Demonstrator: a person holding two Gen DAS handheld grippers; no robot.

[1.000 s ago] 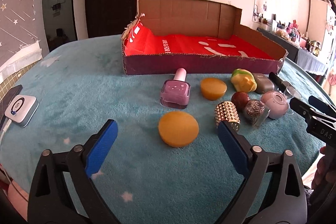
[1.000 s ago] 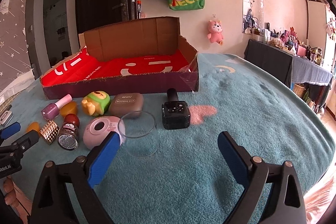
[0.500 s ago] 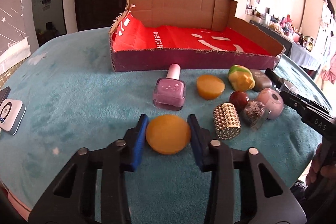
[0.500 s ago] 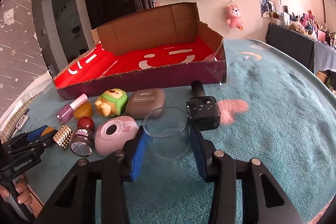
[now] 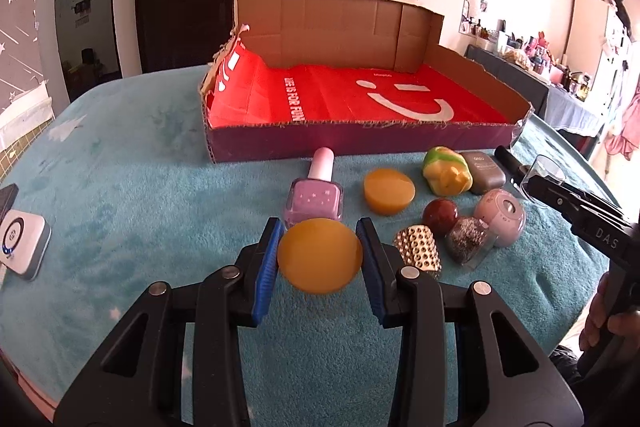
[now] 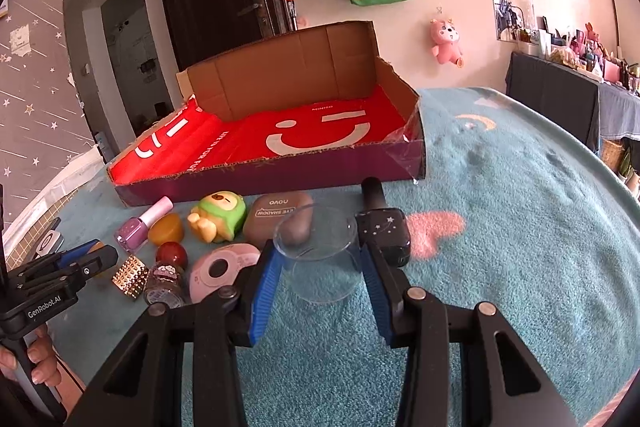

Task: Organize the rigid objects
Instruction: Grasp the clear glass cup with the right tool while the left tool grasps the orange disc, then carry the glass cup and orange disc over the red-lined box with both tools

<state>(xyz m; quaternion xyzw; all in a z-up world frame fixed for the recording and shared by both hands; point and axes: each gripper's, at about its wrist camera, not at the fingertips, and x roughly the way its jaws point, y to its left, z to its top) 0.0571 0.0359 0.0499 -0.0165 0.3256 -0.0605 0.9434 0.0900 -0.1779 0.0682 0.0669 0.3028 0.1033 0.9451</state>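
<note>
Left hand-held gripper clamps the amber disc; right hand-held gripper clamps the clear cup, both jaws nearly closed.

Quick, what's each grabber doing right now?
Left gripper: jaws closed on the yellow disc.
Right gripper: jaws closed on the clear glass cup.

Wide open teal bench on the near-left side, only a small white device at its edge. The cardboard box stands across the far side, its low front wall easy to clear, its tall back flap closing off the rear. Crowded lane before it: nail polish bottle, amber disc, studded gold piece and pink round case sit close together. Right of the black starry bottle, bare bench.
</note>
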